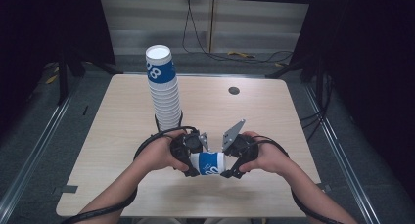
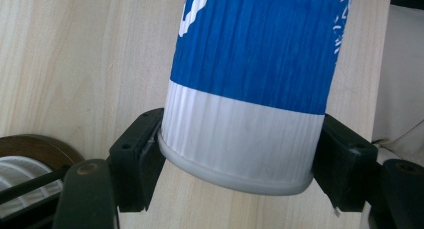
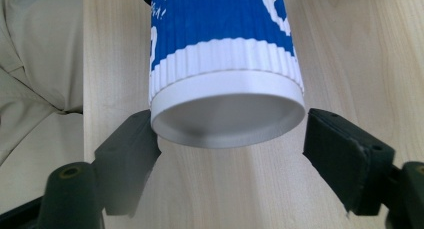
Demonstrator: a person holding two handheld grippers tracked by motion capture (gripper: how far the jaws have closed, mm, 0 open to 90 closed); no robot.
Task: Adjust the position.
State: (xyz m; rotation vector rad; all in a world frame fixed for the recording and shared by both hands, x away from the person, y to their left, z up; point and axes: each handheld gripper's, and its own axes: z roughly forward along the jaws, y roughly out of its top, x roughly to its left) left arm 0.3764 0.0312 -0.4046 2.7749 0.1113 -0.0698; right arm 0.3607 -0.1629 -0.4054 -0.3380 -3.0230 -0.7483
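L gripper (image 1: pixel 192 158) fingers clamp blue-white cup (image 1: pixel 207 163) over desk (image 1: pixel 274 116); R gripper (image 1: pixel 231 171) fingers flank cup's other end, one touching, one clear.

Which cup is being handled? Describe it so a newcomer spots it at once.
On the table, near the front edge, a cup lies sideways between the left gripper and the right gripper. Unlike the stack standing upright behind, it is single, and the left gripper clamps one end.
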